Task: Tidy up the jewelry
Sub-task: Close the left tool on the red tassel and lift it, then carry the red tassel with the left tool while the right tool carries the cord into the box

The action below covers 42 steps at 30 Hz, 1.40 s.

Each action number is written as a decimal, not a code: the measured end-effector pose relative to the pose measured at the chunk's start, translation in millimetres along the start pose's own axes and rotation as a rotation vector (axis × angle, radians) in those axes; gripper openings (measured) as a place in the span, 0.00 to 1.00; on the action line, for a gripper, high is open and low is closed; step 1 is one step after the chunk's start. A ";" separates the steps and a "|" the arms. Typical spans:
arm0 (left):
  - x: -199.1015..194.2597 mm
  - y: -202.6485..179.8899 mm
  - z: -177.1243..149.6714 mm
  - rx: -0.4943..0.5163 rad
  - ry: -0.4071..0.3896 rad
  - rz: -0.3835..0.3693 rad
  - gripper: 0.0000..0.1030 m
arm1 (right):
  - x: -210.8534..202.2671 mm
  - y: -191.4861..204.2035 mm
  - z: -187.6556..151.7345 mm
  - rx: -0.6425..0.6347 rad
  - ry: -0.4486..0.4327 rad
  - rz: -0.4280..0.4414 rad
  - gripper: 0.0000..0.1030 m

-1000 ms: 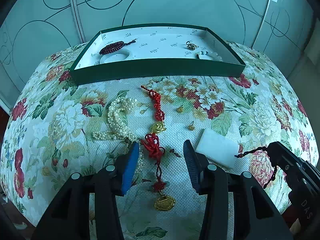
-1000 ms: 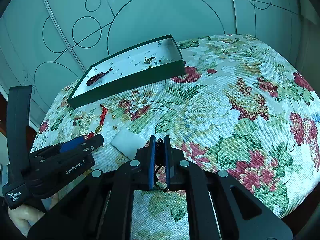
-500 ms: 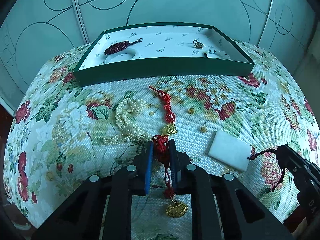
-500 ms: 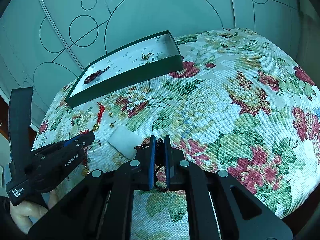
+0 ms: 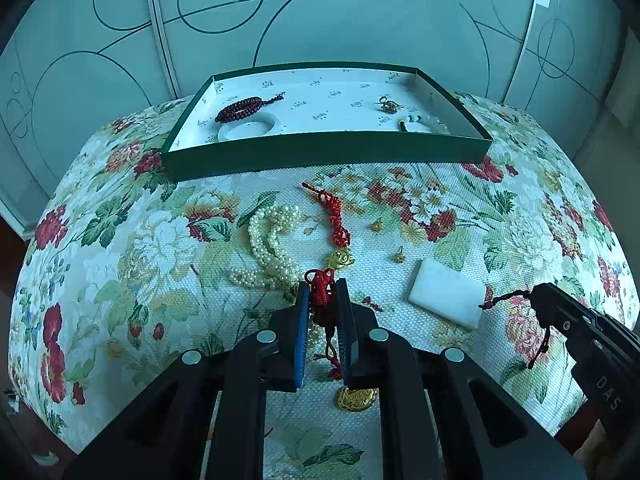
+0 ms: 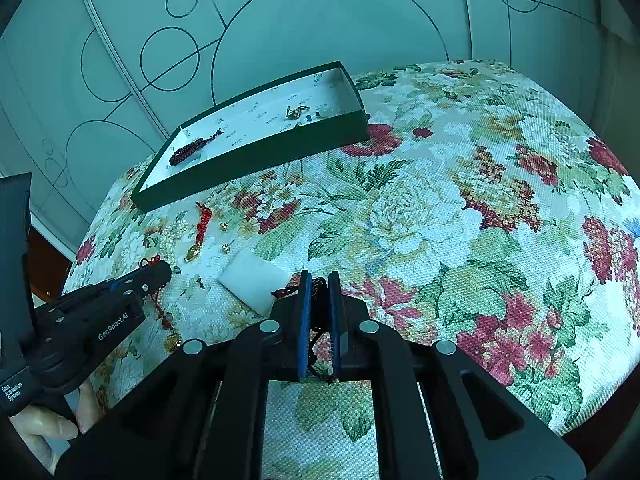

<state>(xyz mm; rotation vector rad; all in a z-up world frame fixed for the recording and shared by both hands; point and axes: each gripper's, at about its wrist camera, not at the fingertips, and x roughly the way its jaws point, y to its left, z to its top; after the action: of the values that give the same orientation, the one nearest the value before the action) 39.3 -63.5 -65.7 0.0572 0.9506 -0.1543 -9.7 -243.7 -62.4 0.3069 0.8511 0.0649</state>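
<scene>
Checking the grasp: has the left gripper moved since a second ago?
Yes. The left gripper went forward toward the green box and its jaws closed on the red knot ornament.

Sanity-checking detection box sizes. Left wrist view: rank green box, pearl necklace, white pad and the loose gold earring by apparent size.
1. green box, by far the largest
2. pearl necklace
3. white pad, close to the necklace; the pad lies nearer the camera, so unsure
4. gold earring, tiny

Coarse woven floral cloth (image 5: 500, 216), glossy pearl strands (image 5: 272, 248), shiny gold pendant (image 5: 356, 398).
</scene>
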 end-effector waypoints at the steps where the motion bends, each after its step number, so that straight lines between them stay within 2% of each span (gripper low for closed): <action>1: -1.1 1.3 0.0 -0.004 -0.002 -0.002 0.13 | -0.5 1.3 0.0 -0.003 0.000 0.000 0.08; 42: -19.8 18.1 3.4 -0.031 -0.054 -0.041 0.12 | -1.7 23.9 5.0 -0.080 -0.002 -0.032 0.08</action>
<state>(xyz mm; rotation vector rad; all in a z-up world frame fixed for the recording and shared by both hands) 33.6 -44.0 -48.0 0.0054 0.9007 -0.1782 -5.4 -222.4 -51.1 0.2180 0.8490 0.0687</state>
